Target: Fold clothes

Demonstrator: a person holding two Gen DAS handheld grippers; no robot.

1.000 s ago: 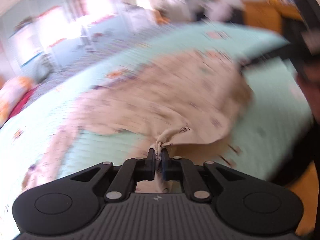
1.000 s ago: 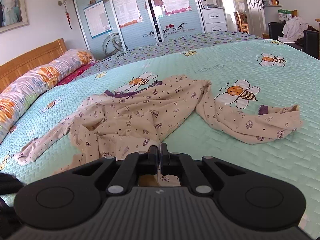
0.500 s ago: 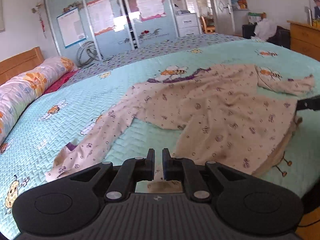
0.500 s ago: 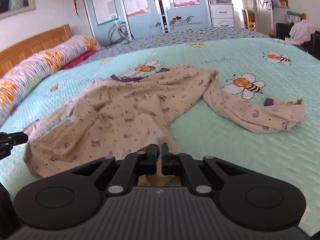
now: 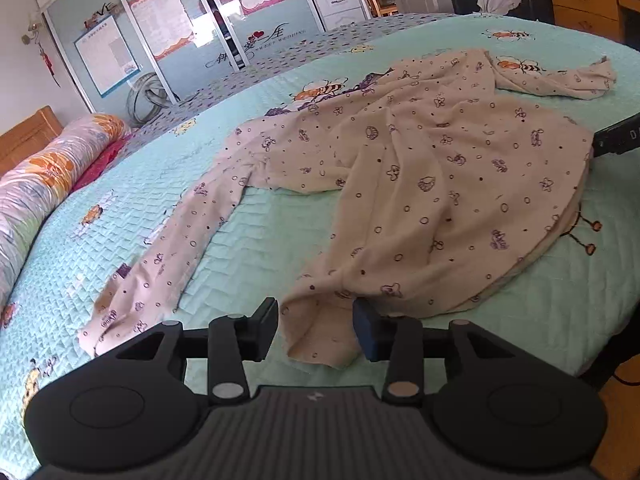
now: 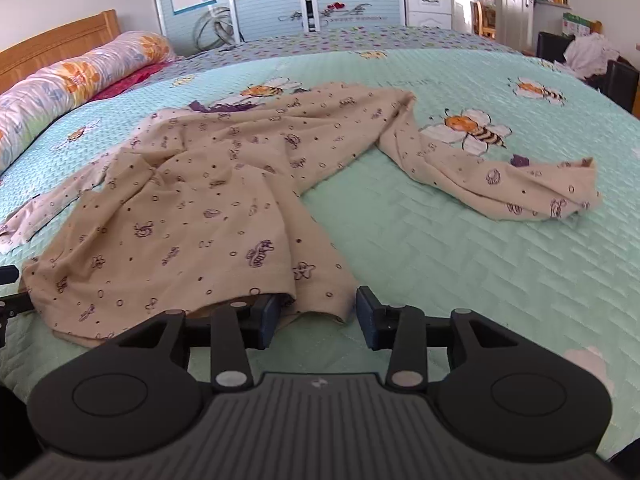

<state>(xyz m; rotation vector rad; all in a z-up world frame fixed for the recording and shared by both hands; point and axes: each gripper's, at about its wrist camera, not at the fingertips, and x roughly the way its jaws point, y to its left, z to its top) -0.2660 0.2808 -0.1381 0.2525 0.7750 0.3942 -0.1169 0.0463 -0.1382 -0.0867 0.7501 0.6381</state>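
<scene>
A beige long-sleeved top (image 5: 420,184) with small purple prints lies spread on the mint bee-print bedspread (image 5: 260,232), hem toward me, one sleeve out to each side. My left gripper (image 5: 316,330) hangs over the hem's left corner; its jaws are opening, and the loose cloth lies between them untouched by the pads. My right gripper (image 6: 318,316) is over the hem's right corner of the top (image 6: 224,200), jaws also opening, cloth lying slack between them. The right gripper's tip (image 5: 618,138) shows at the left wrist view's right edge.
A rolled floral quilt (image 6: 72,80) and wooden headboard (image 6: 60,44) lie at the left. Wardrobe doors (image 5: 180,40) stand beyond the bed. A wooden dresser (image 5: 588,4) and a dark chair with white cloth (image 6: 588,60) stand at the right. The bed's near edge is below the grippers.
Both grippers were shut on the hem corners and have opened, dropping the cloth onto the bed. Both sank toward the bedspread, and the top now lies flatter.
</scene>
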